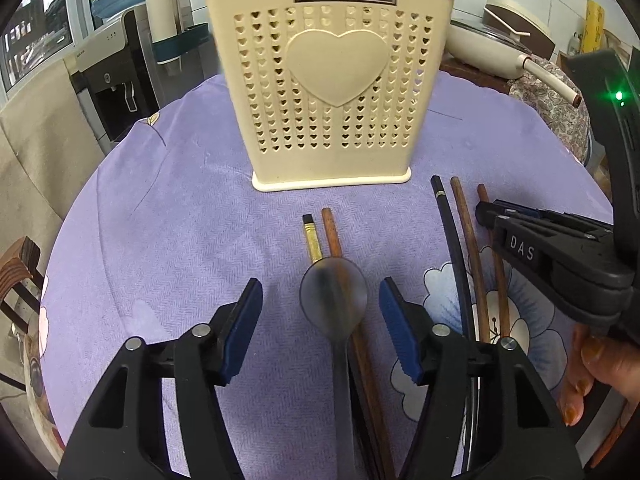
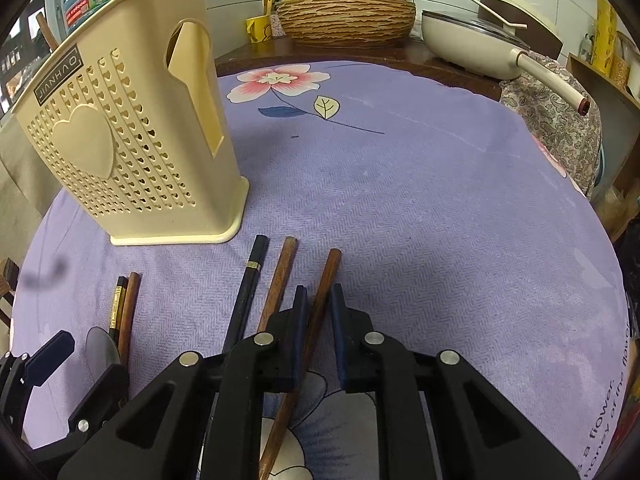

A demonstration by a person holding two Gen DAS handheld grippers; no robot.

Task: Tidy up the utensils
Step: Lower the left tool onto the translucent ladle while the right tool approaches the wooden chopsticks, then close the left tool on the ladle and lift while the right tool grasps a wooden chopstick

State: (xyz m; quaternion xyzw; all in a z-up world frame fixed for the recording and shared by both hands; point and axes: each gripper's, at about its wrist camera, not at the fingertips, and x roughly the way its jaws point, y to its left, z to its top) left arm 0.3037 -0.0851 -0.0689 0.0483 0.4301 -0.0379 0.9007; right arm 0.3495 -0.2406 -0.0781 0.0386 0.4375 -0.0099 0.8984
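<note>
A cream perforated utensil holder (image 1: 328, 92) stands upright on the purple cloth; it also shows in the right wrist view (image 2: 132, 136). My left gripper (image 1: 320, 320) is open, its jaws on either side of a grey spoon (image 1: 334, 292) that lies over a black-and-gold chopstick (image 1: 312, 238) and a brown chopstick (image 1: 332, 232). My right gripper (image 2: 319, 320) has narrowly spaced jaws around a brown chopstick (image 2: 326, 280), which lies on the cloth. A second brown chopstick (image 2: 280, 276) and a black chopstick (image 2: 250, 280) lie left of it.
The round table wears a purple flowered cloth (image 2: 420, 220). A cream pan with a long handle (image 2: 500, 52) and a woven bowl (image 2: 344, 20) stand behind it. A water dispenser (image 1: 116, 80) stands at the far left.
</note>
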